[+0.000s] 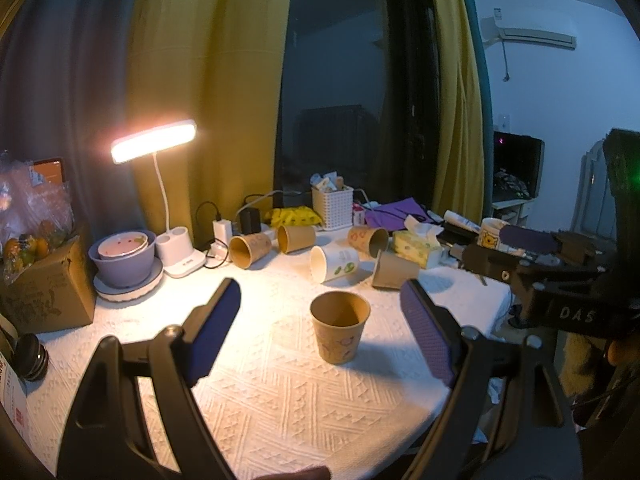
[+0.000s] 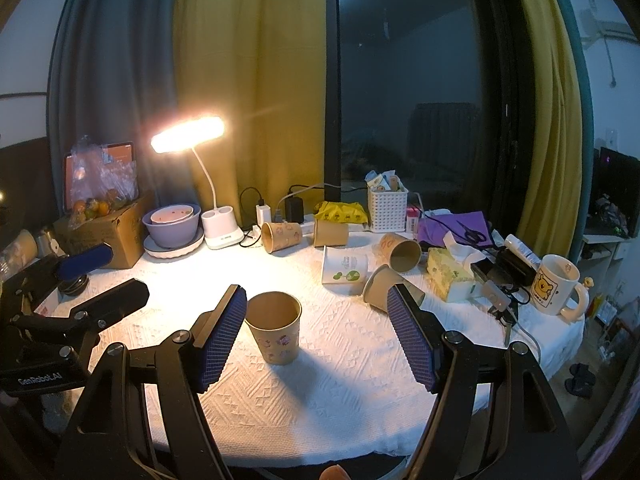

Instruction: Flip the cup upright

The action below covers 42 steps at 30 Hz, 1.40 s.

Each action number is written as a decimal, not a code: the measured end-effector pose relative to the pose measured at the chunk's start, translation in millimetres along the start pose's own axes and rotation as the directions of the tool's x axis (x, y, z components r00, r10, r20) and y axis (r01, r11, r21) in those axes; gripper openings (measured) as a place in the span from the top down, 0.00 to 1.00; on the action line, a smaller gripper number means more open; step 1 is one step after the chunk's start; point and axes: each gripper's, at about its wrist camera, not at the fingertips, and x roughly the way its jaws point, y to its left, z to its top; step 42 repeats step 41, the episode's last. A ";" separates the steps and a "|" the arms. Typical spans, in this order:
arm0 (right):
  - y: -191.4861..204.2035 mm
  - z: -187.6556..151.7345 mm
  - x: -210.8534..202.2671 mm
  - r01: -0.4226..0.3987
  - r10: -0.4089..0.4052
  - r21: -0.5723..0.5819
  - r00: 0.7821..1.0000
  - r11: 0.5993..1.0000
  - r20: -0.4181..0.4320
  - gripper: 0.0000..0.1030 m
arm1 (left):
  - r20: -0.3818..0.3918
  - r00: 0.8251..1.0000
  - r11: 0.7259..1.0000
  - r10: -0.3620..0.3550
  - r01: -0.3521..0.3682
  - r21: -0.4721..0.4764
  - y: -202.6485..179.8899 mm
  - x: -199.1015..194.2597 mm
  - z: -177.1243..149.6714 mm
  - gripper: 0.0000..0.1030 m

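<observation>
A round table (image 2: 320, 400) under a white textured cloth fills the lower part of both views, backed by yellow and grey curtains (image 2: 248, 80) and a dark window. At its far left sits a cardboard box (image 2: 116, 236) of fruit, beside a purple bowl (image 2: 172, 224) on a plate and a lit desk lamp (image 2: 188, 134). A white basket (image 2: 387, 210) stands at the back, a tissue pack (image 2: 450, 274) and a bear-print mug (image 2: 554, 286) to the right.

The left gripper (image 1: 320, 312) is spread wide, its purple pads well apart, holding nothing. The right gripper (image 2: 316, 320) is likewise spread wide and empty; its left pad stands just beside the upright cup without clearly touching it.

The brown paper cup (image 2: 276, 330) stands upright on the cloth near the table's middle, mouth up, and seen from the left wrist it sits between the left gripper's pads but farther out. Behind it lie several tipped cups: four brown ones (image 2: 282, 236) on their sides and a white cup (image 2: 344, 270) with green print.
</observation>
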 end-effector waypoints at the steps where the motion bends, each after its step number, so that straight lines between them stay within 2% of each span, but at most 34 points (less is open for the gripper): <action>1: -1.1 0.7 0.3 0.001 -0.001 0.000 1.000 1.000 0.001 0.26 | 0.000 1.000 1.000 0.000 0.000 -0.001 0.3 -0.5 -0.2 0.19; 42: 0.3 0.9 2.4 0.002 -0.002 0.001 1.000 1.000 -0.003 0.26 | 0.021 1.000 1.000 -0.020 0.020 -0.011 -4.8 -1.8 -5.6 0.19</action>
